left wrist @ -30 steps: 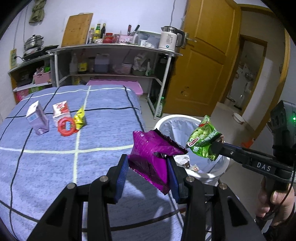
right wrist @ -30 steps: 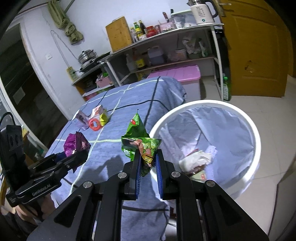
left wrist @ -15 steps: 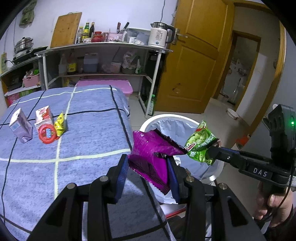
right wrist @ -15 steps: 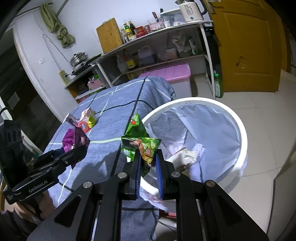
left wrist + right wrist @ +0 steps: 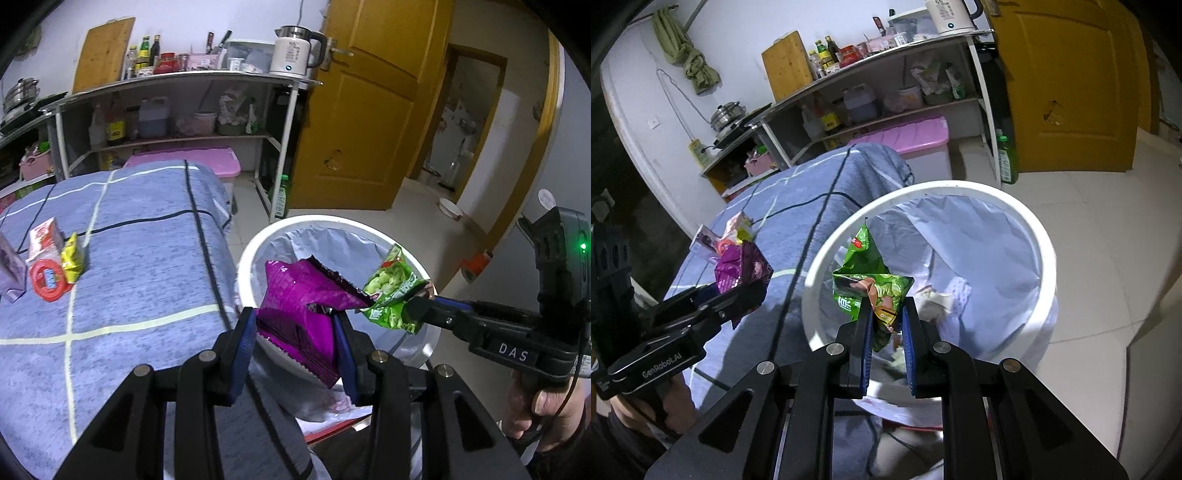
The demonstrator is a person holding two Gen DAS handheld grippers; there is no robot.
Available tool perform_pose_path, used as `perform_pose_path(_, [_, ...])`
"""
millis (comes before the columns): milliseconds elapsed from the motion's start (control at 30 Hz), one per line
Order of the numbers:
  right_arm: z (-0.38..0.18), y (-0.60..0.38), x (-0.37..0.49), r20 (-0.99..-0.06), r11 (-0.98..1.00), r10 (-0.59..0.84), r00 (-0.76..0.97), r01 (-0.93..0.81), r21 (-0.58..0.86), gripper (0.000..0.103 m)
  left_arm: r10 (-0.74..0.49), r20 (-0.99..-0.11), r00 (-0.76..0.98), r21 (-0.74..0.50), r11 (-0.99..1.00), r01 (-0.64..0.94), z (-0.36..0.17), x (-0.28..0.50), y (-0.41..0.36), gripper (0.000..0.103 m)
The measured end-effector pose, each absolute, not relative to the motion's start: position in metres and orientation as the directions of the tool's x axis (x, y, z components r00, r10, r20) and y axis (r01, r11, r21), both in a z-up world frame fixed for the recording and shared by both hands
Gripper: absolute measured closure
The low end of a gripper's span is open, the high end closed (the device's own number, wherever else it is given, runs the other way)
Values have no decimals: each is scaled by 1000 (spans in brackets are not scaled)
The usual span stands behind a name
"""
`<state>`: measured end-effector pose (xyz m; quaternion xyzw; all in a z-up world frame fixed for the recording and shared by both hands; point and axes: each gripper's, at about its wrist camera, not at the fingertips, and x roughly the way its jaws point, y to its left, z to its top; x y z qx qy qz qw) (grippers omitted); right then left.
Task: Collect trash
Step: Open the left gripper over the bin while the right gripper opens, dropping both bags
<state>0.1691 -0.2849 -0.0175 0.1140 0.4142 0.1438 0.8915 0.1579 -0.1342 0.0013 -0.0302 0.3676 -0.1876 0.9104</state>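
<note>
My left gripper [image 5: 295, 325] is shut on a crumpled purple snack bag [image 5: 303, 299], held over the near rim of a white trash bin [image 5: 258, 243] lined with a pale bag. The right gripper [image 5: 884, 314] is shut on a green snack bag [image 5: 868, 280], which hangs above the bin's [image 5: 1045, 258] opening. In the left wrist view the right gripper [image 5: 417, 306] comes in from the right with the green bag [image 5: 391, 291] almost touching the purple one. In the right wrist view the left gripper [image 5: 753, 291] with the purple bag [image 5: 738, 266] sits to the left, above the table. Crumpled white trash [image 5: 934, 302] lies inside the bin.
A table under a blue checked cloth [image 5: 129, 258] carries a red ring [image 5: 48, 280], a yellow packet [image 5: 72, 258], a white-red carton [image 5: 44, 236] and a purple carton [image 5: 7, 273] at the left. Behind stand a metal shelf rack [image 5: 184, 81], a pink-lidded box [image 5: 192, 162] and a wooden door [image 5: 354, 122].
Both grippers have carried their bags to the right, from above the table edge to over the bin. The bin now looms larger and nearer; the grips are unchanged.
</note>
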Motion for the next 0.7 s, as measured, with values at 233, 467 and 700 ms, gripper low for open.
perform_pose_path(233, [-27, -293, 175, -734, 938, 338, 589, -145, 315, 87, -381, -685, 622, -194, 917, 348, -9, 169, -149, 59])
perform_pose_path(467, [-35, -291, 178, -760, 943, 328, 561, -150, 296, 83, -393, -696, 601, -201, 910, 362, -13, 173, -154, 53])
perform_pose_path(700, [-37, -293, 177, -762, 945, 323, 561, -144, 294, 69, -394, -700, 595, -205, 909, 362, -14, 173, -154, 49])
